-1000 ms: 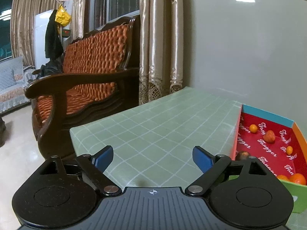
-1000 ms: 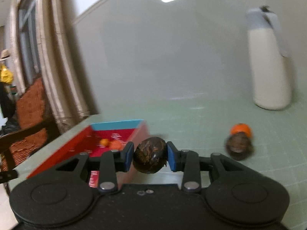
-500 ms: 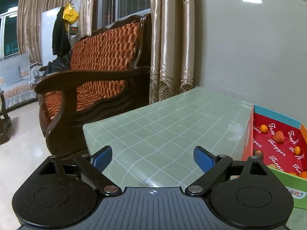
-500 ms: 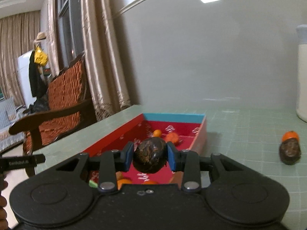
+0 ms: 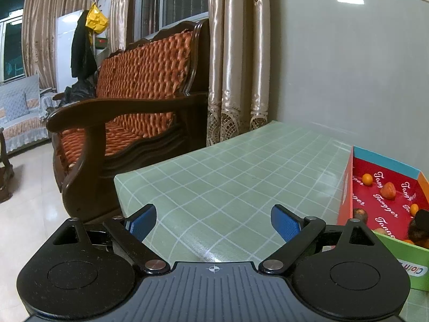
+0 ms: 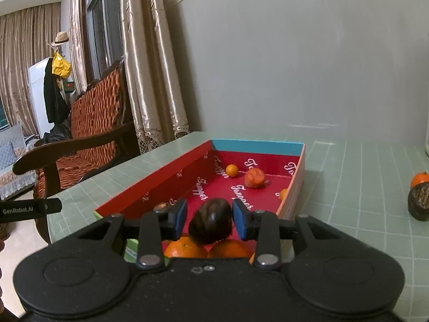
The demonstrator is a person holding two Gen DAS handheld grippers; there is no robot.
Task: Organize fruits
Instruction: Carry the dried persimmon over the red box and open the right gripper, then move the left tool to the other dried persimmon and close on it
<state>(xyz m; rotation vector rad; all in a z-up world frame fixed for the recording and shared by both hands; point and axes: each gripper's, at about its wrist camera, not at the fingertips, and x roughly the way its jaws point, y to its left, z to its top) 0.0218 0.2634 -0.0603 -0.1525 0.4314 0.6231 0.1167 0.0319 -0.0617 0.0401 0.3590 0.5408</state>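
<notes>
The right gripper (image 6: 209,218), jaws just opening, is dropping the dark brown oval fruit (image 6: 210,225) into the red cardboard box (image 6: 171,177); next, fetching the remaining fruit.

Both views were evenly lit by indoor ceiling light, which showed as a bright rectangular glare patch on the glossy pale grey wall (image 5: 348,53) in each. The shiny green checked worktop (image 5: 228,182) carried soft sheen near the wall and faint shadows. Focus was sharp throughout, without motion blur. Fisheye distortion bowed the satin beige curtains (image 6: 150,67), and the corners fell dark
</notes>
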